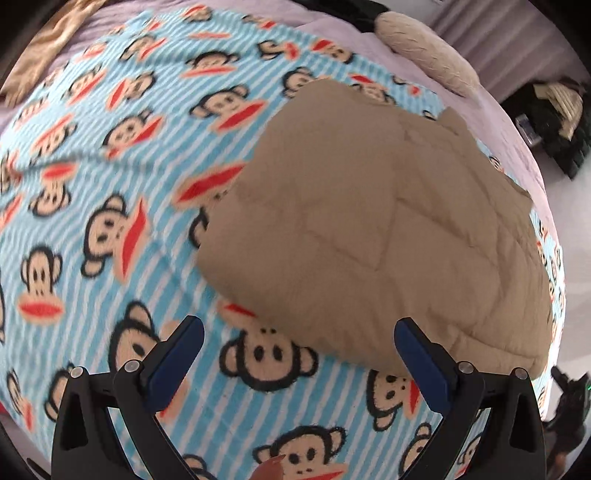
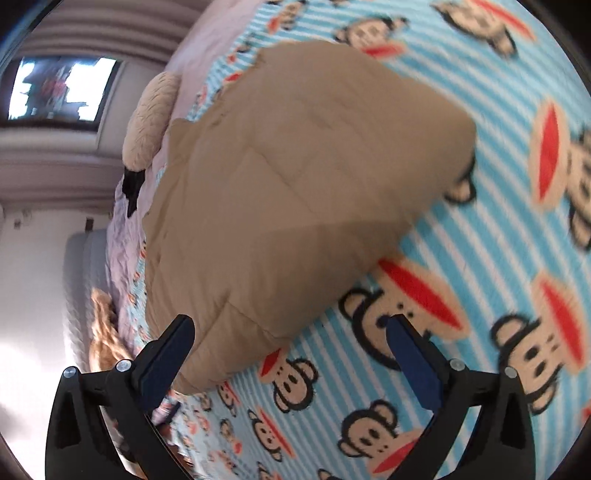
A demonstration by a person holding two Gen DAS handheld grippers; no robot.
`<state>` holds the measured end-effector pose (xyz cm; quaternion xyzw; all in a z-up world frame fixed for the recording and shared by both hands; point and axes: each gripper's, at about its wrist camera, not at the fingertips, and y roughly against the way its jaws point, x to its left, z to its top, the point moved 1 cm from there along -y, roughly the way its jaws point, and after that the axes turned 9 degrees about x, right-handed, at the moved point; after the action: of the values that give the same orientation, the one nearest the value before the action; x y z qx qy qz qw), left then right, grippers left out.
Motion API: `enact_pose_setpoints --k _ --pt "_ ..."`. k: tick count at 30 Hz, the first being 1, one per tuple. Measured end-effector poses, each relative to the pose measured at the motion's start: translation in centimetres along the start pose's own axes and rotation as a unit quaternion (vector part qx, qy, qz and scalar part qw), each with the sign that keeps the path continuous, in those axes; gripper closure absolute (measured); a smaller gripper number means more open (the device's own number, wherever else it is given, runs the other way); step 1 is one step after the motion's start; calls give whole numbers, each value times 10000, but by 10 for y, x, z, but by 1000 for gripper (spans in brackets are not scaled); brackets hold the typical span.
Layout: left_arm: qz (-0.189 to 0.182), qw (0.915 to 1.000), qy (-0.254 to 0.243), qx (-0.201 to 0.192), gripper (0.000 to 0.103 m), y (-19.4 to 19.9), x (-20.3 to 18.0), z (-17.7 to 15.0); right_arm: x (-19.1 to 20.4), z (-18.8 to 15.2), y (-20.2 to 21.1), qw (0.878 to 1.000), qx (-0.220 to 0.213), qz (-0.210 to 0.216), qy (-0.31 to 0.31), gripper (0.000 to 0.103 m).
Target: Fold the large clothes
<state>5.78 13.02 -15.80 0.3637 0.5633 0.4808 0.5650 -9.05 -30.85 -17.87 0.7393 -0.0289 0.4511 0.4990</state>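
Observation:
A tan quilted garment [image 1: 376,236] lies folded in a thick bundle on a blue striped blanket with monkey faces [image 1: 110,155]. My left gripper [image 1: 299,328] hovers open above the bundle's near edge, nothing between its blue pads, the blanket showing in the gap. In the right wrist view the same tan garment [image 2: 295,192] fills the middle. My right gripper [image 2: 290,326] stands open over its near corner, which lies between the fingers without being pinched. The blanket [image 2: 480,258] spreads to the right.
A beige plush cushion [image 1: 424,48] lies beyond the garment on a lilac bedspread [image 1: 332,26]. The bed's edge drops to a pale floor on the right [image 1: 569,206], with dark objects [image 1: 554,122] there. A wall and a window [image 2: 62,88] show at the left.

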Motion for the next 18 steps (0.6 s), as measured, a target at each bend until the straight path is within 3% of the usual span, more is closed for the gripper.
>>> enact_pose_setpoints --k 4,9,18 --pt "-351 9992 182 106 0 -9 9 -1 -8 1 -8 9991 15 312 -298 0" --pt "-1336 9882 571 475 0 -31 16 2 -7 6 -20 9979 240 551 -253 0" --pt "-1737 9810 754 416 0 -56 -3 22 -13 19 -38 9926 300 1068 -501 0"
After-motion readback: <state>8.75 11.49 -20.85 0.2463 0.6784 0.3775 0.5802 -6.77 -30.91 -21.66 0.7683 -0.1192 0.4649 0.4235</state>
